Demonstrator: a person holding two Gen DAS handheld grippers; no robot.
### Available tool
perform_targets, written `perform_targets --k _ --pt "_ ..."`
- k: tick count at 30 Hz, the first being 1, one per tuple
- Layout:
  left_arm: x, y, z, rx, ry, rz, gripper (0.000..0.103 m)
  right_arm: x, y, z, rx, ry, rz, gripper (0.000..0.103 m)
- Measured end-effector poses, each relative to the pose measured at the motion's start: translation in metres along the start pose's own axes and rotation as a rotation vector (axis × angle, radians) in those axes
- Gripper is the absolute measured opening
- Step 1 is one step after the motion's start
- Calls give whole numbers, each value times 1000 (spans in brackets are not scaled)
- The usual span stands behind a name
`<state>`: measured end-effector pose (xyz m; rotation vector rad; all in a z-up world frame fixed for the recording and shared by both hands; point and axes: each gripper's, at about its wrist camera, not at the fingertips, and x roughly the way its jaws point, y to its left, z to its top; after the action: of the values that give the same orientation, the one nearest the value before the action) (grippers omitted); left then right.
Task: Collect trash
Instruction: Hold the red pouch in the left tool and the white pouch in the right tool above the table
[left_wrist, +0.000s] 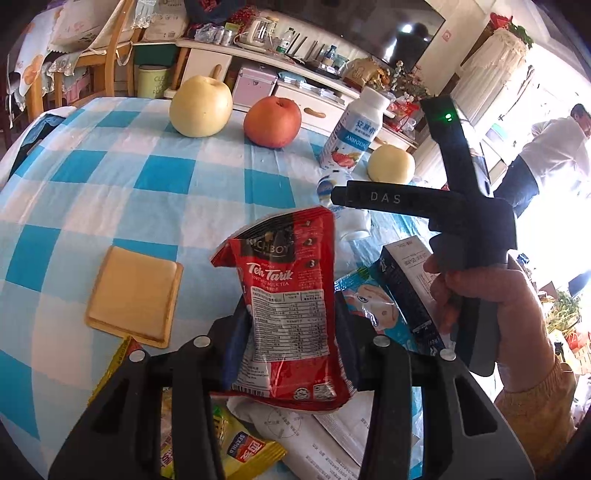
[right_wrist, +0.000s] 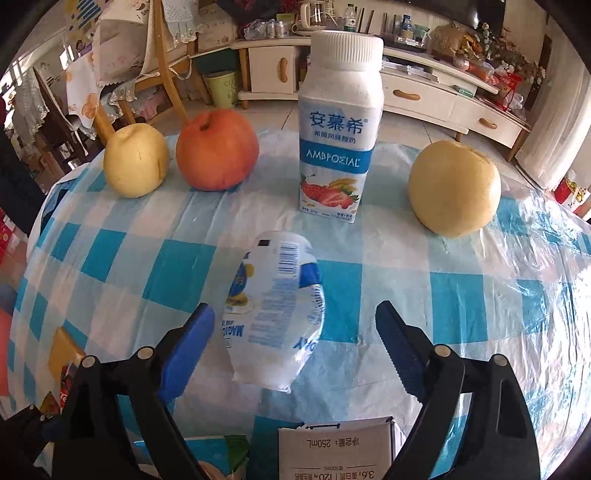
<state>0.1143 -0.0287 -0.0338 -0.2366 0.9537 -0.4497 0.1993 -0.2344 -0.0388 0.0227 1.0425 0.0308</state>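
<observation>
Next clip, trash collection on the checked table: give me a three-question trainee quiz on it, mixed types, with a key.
1. True or false: the left tongs grip the red milk tea sachet.
2. The lying white bottle sits between which tongs? A left B right
3. Fill in: the upright yogurt bottle stands between the red apple and a yellow ____.

Key: 1 true; 2 B, the open right tongs; 3 pear.

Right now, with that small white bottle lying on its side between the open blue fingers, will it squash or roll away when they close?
The small white bottle already looks dented and flattened, so it is probably empty, light and soft; the right gripper may crush it further. Its glossy label may be slippery. Being flattened, it seems unlikely to roll on the checked tablecloth.
</observation>
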Motion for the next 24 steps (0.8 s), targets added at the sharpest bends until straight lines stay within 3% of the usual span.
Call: perform_targets --k 7,8,10,14,24 --pt "-2 5 1 -13 -5 0 45 16 28 3 -98 33 -45 89" --pt "-2 5 0 -13 -5 -1 44 18 31 2 -114 36 -70 85" --pt "-3 3 0 -11 -6 -10 44 20 33 1 -124 40 -77 65" --pt "-4 3 0 -11 -11 -18 44 18 28 0 -116 36 -51 64" --pt "-10 2 -1 -4 -44 -10 44 -16 10 -17 -92 -95 -2 63"
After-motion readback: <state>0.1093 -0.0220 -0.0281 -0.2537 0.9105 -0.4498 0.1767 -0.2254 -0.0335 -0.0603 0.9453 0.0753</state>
